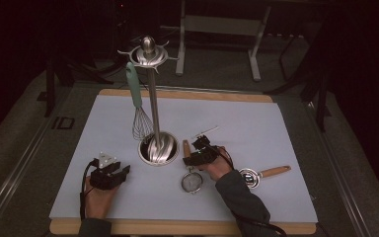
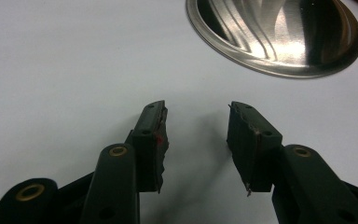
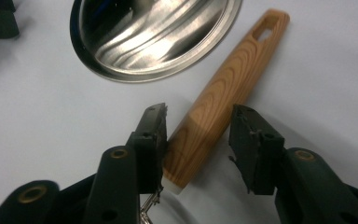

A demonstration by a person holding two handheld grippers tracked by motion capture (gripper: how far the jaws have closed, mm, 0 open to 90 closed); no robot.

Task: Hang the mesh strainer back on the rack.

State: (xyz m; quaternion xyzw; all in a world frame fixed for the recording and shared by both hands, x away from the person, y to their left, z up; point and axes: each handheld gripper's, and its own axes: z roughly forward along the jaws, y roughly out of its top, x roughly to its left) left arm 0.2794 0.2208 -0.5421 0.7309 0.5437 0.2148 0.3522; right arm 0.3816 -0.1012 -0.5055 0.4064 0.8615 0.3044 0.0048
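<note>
We see the right gripper (image 3: pixel 198 123) with its jaws parted around the wooden handle (image 3: pixel 223 91) of a small strainer (image 1: pixel 192 180) lying on the counter (image 1: pixel 276 128). The handle runs between the two jaws on a slant: one jaw sits right against its lower end, while the other stands just clear of it, so the pads do not clamp it. Beyond the jaw tips the handle continues to its slotted end, and off to one side of them lies the round steel base (image 3: pixel 156 35) of a utensil stand. In the high view the right gripper (image 1: pixel 201 150) sits over the handle, with the strainer's mesh bowl on the near side of it.

The left gripper (image 2: pixel 196 123) has its jaws open with bare counter between them; ahead of the tips and to one side is the same steel base (image 2: pixel 279 35). In the high view the left gripper (image 1: pixel 109 174) rests well apart from the strainer. A whisk (image 1: pixel 138 106) hangs on the stand (image 1: pixel 151 89), and a second wooden-handled utensil (image 1: pixel 264 174) lies on the far side of the right hand.
</note>
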